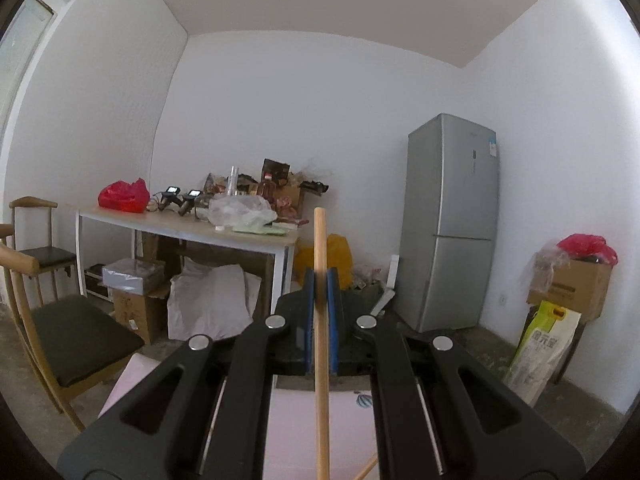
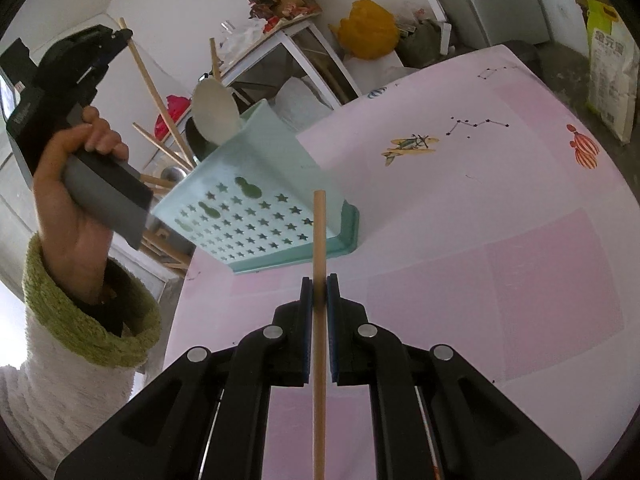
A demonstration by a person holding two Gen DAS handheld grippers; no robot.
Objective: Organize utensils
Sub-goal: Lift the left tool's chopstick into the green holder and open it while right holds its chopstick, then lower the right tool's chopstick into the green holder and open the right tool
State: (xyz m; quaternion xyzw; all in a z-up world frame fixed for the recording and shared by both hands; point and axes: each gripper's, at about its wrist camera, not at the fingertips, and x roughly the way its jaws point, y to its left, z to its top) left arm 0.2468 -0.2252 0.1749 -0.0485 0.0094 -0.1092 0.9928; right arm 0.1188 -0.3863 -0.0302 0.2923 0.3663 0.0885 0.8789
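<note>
The pink tabletop (image 2: 460, 240) in front of you is the broadest thing here, printed with a small plane and constellations, and on it near its far-left edge stands the teal utensil holder (image 2: 256, 208), its wall pierced with star holes and its base touching the cloth. Out of the top of it lean a white spoon (image 2: 214, 110) and several wooden chopsticks, and more chopsticks (image 2: 160, 88) lie loose or angled behind it, so the rim is already crowded. Your left hand (image 2: 76, 184), sleeve cuffed in green, holds the left gripper (image 1: 320, 284) up beside the holder, its fingers pinched narrow on a wooden chopstick (image 1: 320, 320) that points level into the room, away from the holder. Your right gripper (image 2: 319, 286) is likewise clamped tight on its own chopstick (image 2: 319, 264), tip aimed down just before the holder's near wall. The risk, as I judge it, is the tip striking that wall or rim instead of the opening and tipping the light holder, or knocking the leaning spoon out. A thin round stick may also swivel between the pads if it catches. Your two hands are close enough to collide at the rim.
</note>
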